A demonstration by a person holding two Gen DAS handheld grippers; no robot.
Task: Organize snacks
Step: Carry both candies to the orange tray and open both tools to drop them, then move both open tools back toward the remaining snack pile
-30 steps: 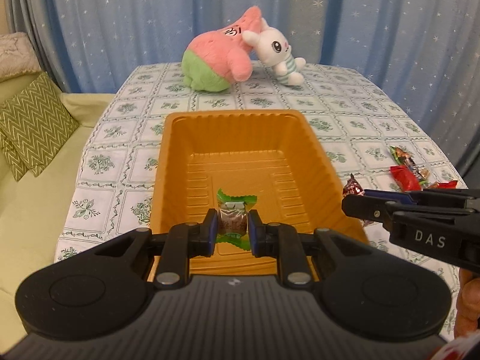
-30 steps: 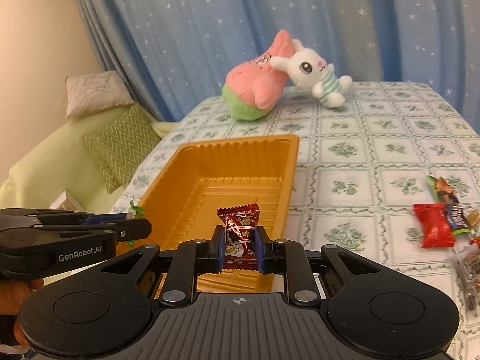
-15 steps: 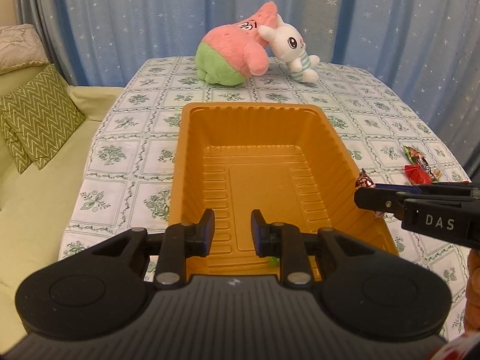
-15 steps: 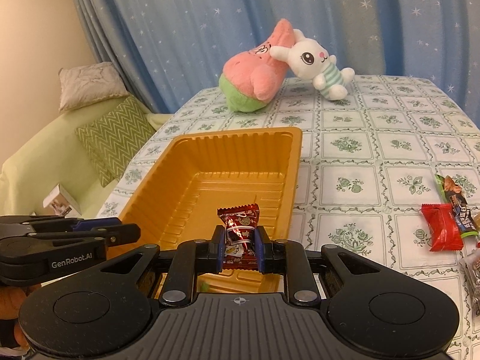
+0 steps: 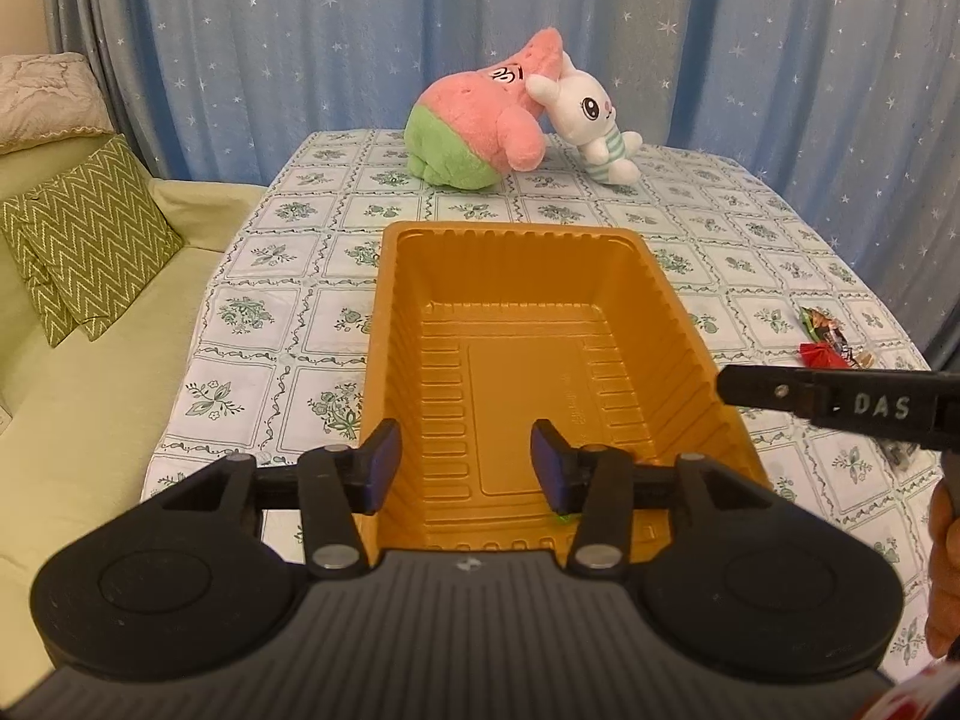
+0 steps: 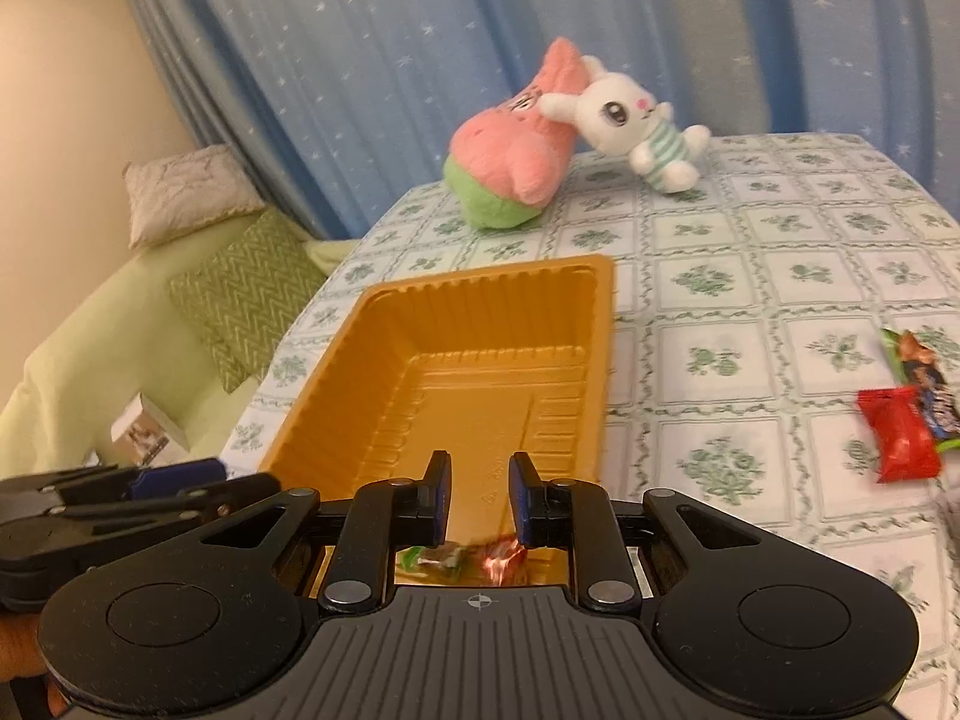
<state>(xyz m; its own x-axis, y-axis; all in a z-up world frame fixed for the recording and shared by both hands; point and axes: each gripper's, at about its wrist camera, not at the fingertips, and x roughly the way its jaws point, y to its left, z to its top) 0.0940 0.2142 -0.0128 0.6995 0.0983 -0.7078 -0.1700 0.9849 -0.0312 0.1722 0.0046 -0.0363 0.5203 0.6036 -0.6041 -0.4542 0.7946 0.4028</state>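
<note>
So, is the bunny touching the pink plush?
Touching. The right wrist view shows the bunny leaning head-first against the pink plush, one paw lying on it, with no gap.

— What sat under your left gripper (image 5: 462, 465)?
— The orange tray (image 5: 672, 306). Your jaws were opening with nothing between them.
— And your right gripper (image 5: 735, 387)?
— It reached in beside the tray's right wall.

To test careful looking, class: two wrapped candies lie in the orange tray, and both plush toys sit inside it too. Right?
No. The right wrist view shows the plush toys on the tablecloth beyond the orange tray; the two wrapped candies do lie in it.
</note>
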